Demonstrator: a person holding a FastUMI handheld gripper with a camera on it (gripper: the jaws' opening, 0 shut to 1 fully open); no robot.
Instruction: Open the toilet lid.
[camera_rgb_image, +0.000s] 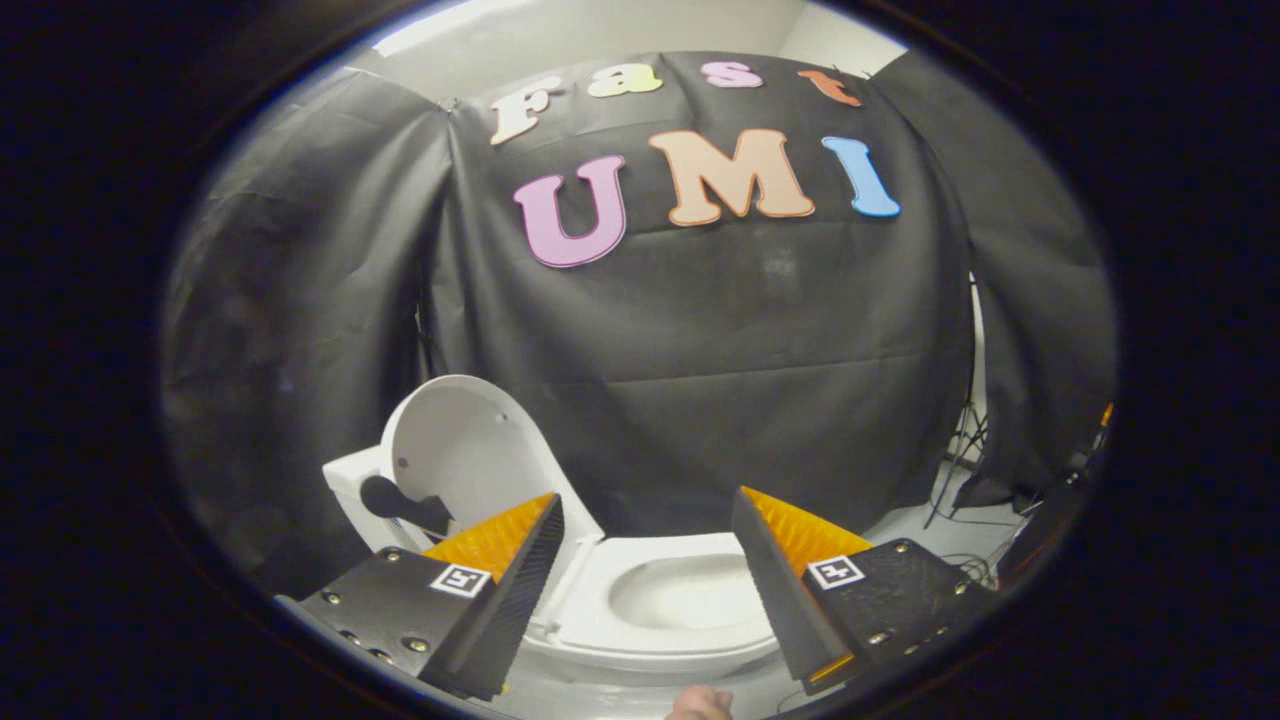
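A white toilet (660, 615) stands below and just ahead of my fingers, on a pale floor. Its white lid (470, 455) is raised upright and leans back toward the tank (352, 490), beyond my left finger. The seat ring (600, 580) lies down around the open bowl (690, 595), which shows between the two fingers. My gripper (648, 520) hovers above the toilet, open wide, with nothing between the fingers. The left finger (520, 560) covers part of the lid's lower edge.
Black cloth walls close the booth behind and on both sides of the toilet. A tripod's legs (960, 450) and cables stand on the floor at the right. A dark piece of equipment (1050, 520) sits beside them. Part of a hand (700, 705) shows below the bowl.
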